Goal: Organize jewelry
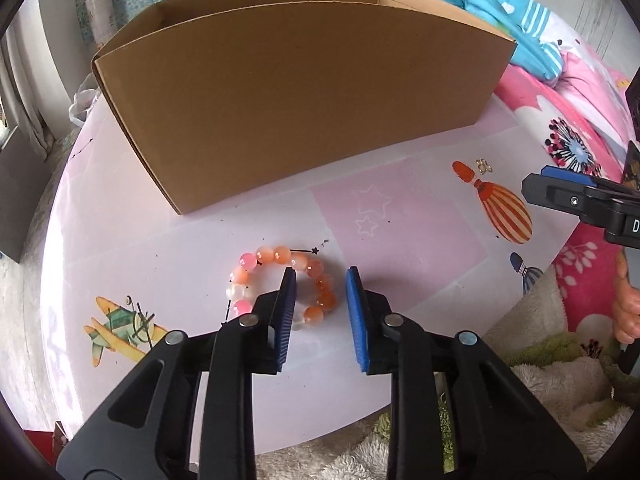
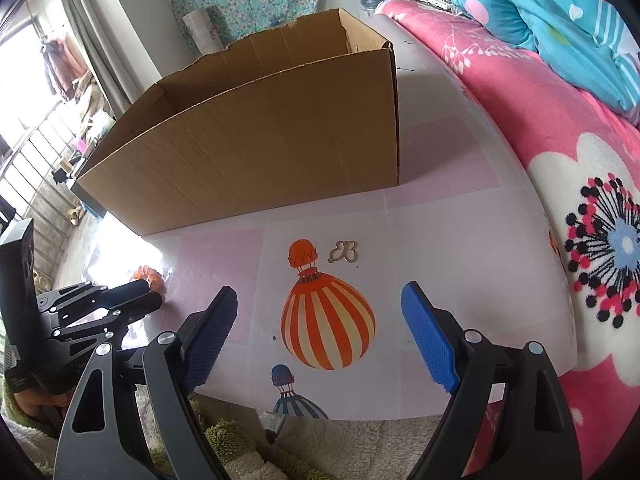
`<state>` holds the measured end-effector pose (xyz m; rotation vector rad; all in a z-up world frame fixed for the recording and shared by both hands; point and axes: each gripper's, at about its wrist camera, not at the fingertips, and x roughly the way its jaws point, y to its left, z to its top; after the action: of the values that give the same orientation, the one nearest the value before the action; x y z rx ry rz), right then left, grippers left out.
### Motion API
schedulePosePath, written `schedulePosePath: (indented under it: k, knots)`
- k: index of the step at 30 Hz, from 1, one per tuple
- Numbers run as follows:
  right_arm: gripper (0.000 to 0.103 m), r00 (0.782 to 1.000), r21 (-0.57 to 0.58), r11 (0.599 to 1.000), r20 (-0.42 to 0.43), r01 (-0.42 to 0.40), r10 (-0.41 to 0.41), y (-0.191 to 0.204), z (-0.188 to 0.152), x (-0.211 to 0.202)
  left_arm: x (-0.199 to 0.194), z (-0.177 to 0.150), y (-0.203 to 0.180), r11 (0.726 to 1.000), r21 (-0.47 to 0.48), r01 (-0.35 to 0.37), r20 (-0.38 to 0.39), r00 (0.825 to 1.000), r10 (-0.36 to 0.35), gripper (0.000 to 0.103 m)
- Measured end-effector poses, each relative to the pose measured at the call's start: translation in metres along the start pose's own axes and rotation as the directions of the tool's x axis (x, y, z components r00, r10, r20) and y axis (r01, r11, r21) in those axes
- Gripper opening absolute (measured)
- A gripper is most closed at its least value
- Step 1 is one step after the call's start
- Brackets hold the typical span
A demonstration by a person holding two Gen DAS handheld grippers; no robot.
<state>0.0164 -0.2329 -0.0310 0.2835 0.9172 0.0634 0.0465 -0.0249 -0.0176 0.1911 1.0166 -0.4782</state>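
An orange and pink bead bracelet [image 1: 316, 280] lies on the pale pink table [image 1: 400, 216]. My left gripper [image 1: 321, 276] is open, low over it; its left finger stands inside the ring and its right finger outside, so the right side of the bracelet is between them. The bracelet also peeks out behind the left gripper in the right wrist view [image 2: 150, 274]. A small gold butterfly pendant [image 2: 344, 252] lies ahead of my right gripper [image 2: 320, 292], which is open and empty. The pendant also shows in the left wrist view [image 1: 483, 167]. An open cardboard box [image 1: 296, 92] stands behind.
The table carries printed hot-air balloons [image 2: 328, 320] and a plane [image 1: 124, 330]. A pink flowered quilt [image 2: 580, 208] and a blue quilt [image 2: 560, 16] lie to the right. A fluffy blanket [image 1: 540, 380] covers the near edge. The box also shows in the right wrist view [image 2: 260, 148].
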Motion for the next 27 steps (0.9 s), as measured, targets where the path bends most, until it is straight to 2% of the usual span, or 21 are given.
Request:
schedulePosePath:
  k: [5, 10, 15, 20, 22, 27]
  knots:
    - [0.082, 1.000, 0.003, 1.000, 0.006, 0.005, -0.005, -0.001, 0.001, 0.001, 0.002, 0.003, 0.002, 1.000, 0.006, -0.028, 0.008, 1.000, 0.027, 0.009]
    - [0.081, 1.000, -0.007, 1.000, 0.024, 0.018, -0.018, 0.000, 0.004, 0.001, 0.006, 0.009, -0.002, 0.999, 0.034, -0.031, 0.015, 0.999, 0.031, 0.009]
    - [0.063, 0.999, -0.051, 0.998, 0.037, 0.029, -0.027, 0.005, 0.012, 0.005, 0.010, 0.016, -0.005, 0.999, 0.024, -0.029, 0.017, 0.999, 0.029, 0.008]
    - [0.044, 1.000, -0.149, 0.989, 0.016, 0.023, -0.021, 0.007, 0.019, 0.016, 0.012, 0.018, -0.007, 0.999, 0.028, -0.028, 0.020, 0.999, 0.027, 0.009]
    - [0.038, 1.000, -0.202, 0.979, -0.002, 0.023, -0.024, 0.006, 0.021, 0.021, 0.010, 0.016, -0.006, 0.999, 0.029, -0.025, 0.022, 0.999, 0.024, 0.009]
    - [0.032, 0.999, -0.277, 0.961, -0.040, -0.021, 0.010, 0.003, 0.028, 0.030, 0.009, 0.015, -0.004, 1.000, 0.025, -0.019, 0.025, 1.000, 0.018, 0.009]
